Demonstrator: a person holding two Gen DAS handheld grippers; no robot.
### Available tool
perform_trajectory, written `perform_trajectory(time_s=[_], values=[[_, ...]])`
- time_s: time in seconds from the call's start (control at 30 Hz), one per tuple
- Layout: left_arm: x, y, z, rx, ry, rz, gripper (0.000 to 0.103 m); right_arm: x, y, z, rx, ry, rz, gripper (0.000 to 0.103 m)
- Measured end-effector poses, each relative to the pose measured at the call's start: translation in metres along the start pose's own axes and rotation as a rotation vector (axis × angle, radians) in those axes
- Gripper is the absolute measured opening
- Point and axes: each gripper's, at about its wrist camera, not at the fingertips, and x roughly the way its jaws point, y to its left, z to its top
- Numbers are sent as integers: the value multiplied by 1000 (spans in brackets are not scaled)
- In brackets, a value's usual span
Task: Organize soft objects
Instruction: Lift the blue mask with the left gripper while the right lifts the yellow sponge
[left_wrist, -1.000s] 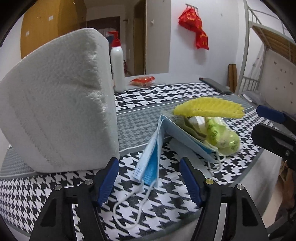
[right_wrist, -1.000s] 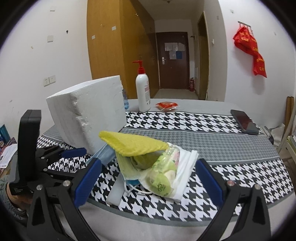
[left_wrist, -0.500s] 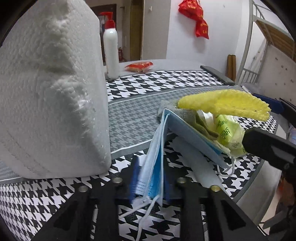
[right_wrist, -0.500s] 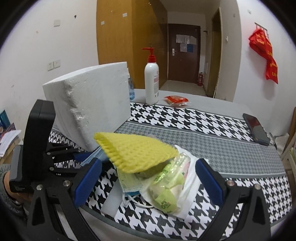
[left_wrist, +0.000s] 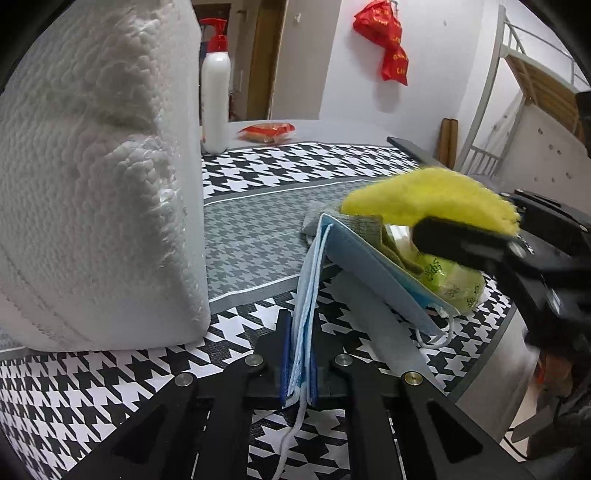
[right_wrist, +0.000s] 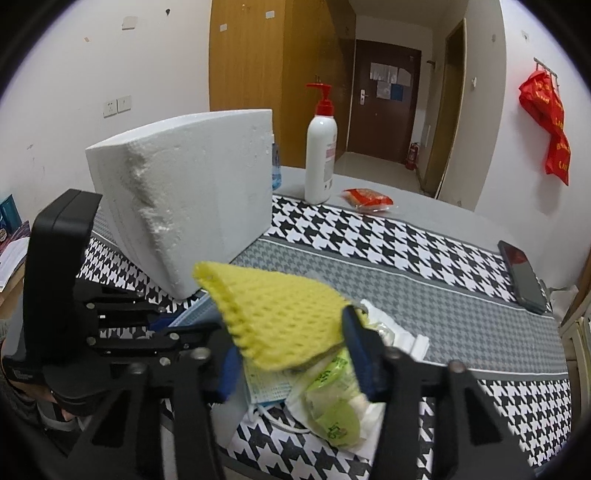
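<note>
— Since the earlier frame, we recorded both tools closing: our left gripper (left_wrist: 298, 363) clamped together on the blue face mask (left_wrist: 308, 295), and our right gripper (right_wrist: 293, 354) narrowed around the yellow sponge (right_wrist: 280, 317).

— Did the right one grip it?

— Its pads touched the sponge's edges; we could not tell how firmly. The sponge sat atop the pile, with the green packet (right_wrist: 332, 413) beneath at five o'clock. The foam block (right_wrist: 184, 206) stood at eleven o'clock on the houndstooth table (right_wrist: 424, 258).

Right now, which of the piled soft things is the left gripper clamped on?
The blue face mask: the left gripper pinches its hanging edge. The yellow sponge cloth sits between the right gripper's fingers instead.
</note>
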Motion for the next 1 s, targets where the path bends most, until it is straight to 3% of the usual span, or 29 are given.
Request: perform_trajectory(time_s=[0.07, 0.1, 0.43, 1.0], values=[[-2, -1, 0, 11, -10, -10, 7, -2, -4, 0, 29, 0, 3, 16], [-4, -1, 1, 11, -17, -14, 7, -3, -6, 1, 40, -6, 1, 13], [-44, -6, 2, 16, -103, -13, 6, -38, -12, 3, 103, -96, -3, 13], [-132, -31, -9, 75, -304, 68, 6, -113, 5, -15, 108, -248, -27, 13]])
